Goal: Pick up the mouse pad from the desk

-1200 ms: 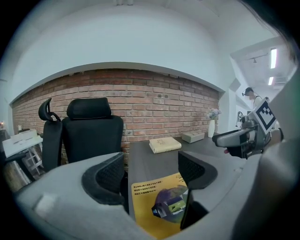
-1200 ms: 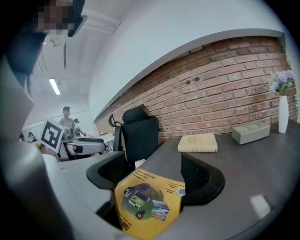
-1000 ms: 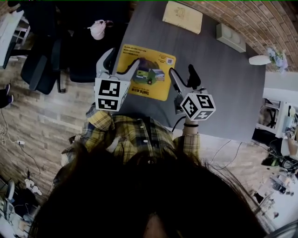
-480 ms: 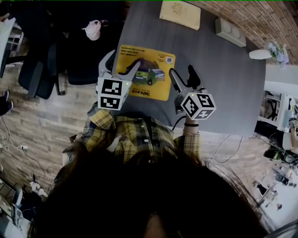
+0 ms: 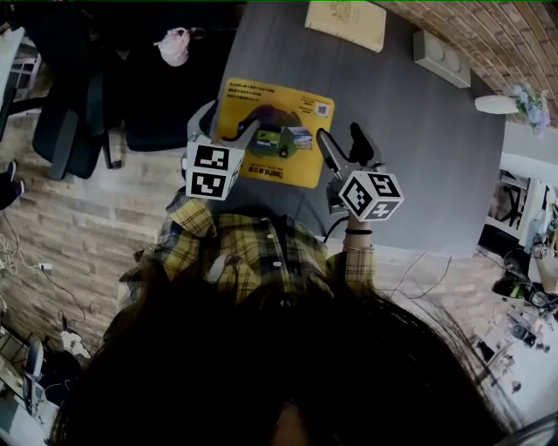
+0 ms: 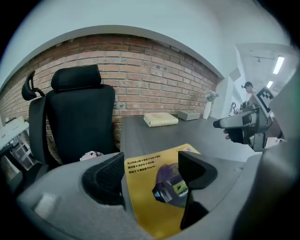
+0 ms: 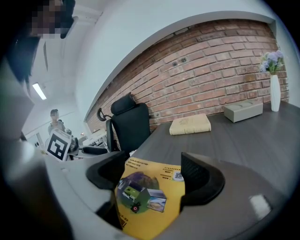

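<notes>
I'm looking down on a dark grey desk that fills most of the head view, with a black office chair standing on the brick-patterned floor off its left side. The yellow mouse pad lies flat on the desk, close to the left edge and on the near half, its printed picture facing up. Farther back a cream book lies flat, and to its right sits a grey box, both well apart from the pad. My left gripper is over the pad's near left part; its own view shows the jaws spread wide with nothing clamped, the pad showing through the gap. My right gripper is held just beside the pad's near right corner, over bare desk; its jaws are likewise apart and hold nothing, with the pad framed between them. At the desk's far right corner is a white vase with pale flowers. A small pink bundle rests on the chair seat.
</notes>
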